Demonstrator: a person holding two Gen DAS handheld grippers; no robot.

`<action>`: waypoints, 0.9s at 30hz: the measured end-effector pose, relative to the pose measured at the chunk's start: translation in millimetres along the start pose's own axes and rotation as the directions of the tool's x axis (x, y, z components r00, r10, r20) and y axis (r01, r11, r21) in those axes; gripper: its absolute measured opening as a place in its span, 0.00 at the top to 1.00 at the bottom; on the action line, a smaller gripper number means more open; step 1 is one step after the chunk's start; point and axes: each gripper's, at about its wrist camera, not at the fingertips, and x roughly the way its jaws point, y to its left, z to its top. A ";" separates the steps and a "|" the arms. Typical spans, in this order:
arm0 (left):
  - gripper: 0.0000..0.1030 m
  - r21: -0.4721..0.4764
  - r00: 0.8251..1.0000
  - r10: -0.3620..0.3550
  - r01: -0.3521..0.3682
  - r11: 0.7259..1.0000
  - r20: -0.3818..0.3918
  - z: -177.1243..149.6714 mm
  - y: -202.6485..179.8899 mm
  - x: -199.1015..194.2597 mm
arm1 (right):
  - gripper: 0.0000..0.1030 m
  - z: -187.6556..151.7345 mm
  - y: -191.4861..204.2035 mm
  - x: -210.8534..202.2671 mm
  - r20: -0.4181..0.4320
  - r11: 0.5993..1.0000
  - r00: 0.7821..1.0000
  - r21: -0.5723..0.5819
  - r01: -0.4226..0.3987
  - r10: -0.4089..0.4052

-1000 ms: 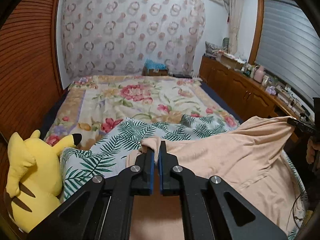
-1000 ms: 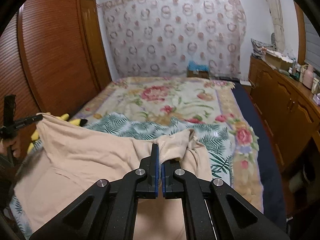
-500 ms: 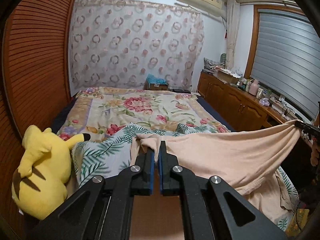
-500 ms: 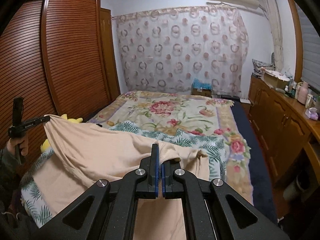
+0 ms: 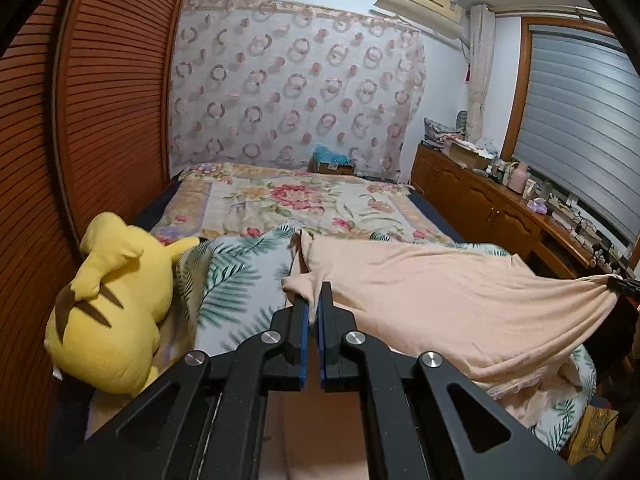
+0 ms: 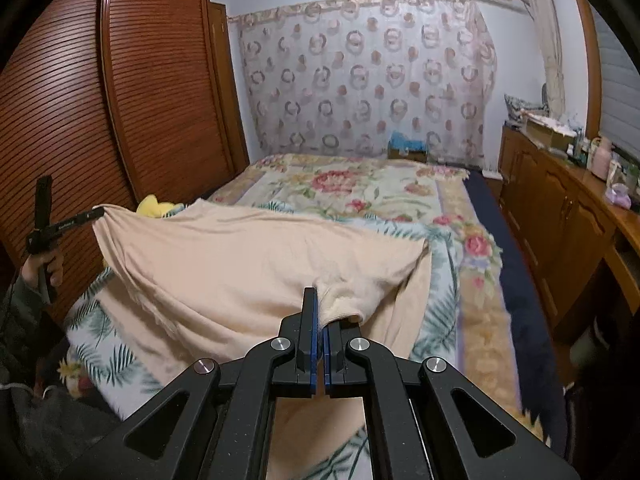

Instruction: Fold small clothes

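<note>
A peach garment [image 5: 448, 300] hangs stretched between my two grippers above the near end of the bed. My left gripper [image 5: 314, 300] is shut on its left corner, with a fold of cloth draped over the fingertips. In the right wrist view the same peach garment [image 6: 248, 264] spreads wide, and my right gripper [image 6: 319, 308] is shut on a bunched cuff-like edge. Each gripper shows in the other's view: the right gripper [image 5: 622, 284] at the far right edge, the left gripper [image 6: 86, 216] at the far left, held by a hand [image 6: 50, 268].
A leaf-print blanket [image 5: 236, 280] lies under the garment on the floral bedspread [image 5: 304, 200]. A yellow plush toy [image 5: 116, 304] sits at the bed's left edge by the slatted wardrobe [image 6: 152, 108]. A wooden sideboard [image 6: 560, 208] with clutter runs along the right.
Both grippers have pulled back toward the foot of the bed and apart. The garment has gone from a slack drape to a wide, lifted span, and more of the room shows.
</note>
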 end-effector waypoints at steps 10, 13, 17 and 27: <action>0.96 -0.007 0.988 0.034 -0.035 0.999 -0.148 -59.3 7.8 15.1 | 0.99 -39.0 -9.6 7.4 -0.126 0.998 0.992 0.070 0.000 0.009; 0.96 -0.005 0.985 0.042 -0.043 0.999 -0.166 -64.7 6.6 15.6 | 0.99 -43.1 -9.4 16.0 -0.169 0.997 0.985 0.071 0.027 -0.015; 0.92 -0.010 0.984 0.030 -0.032 0.999 -0.178 -69.2 5.1 14.2 | 0.96 -45.8 -4.1 19.5 -0.203 0.998 0.979 0.054 0.036 -0.025; 0.47 0.017 0.983 0.002 0.002 1.000 -0.183 -72.6 -5.5 8.8 | 0.66 -37.9 9.3 16.4 -0.209 0.997 0.975 -0.045 0.070 -0.078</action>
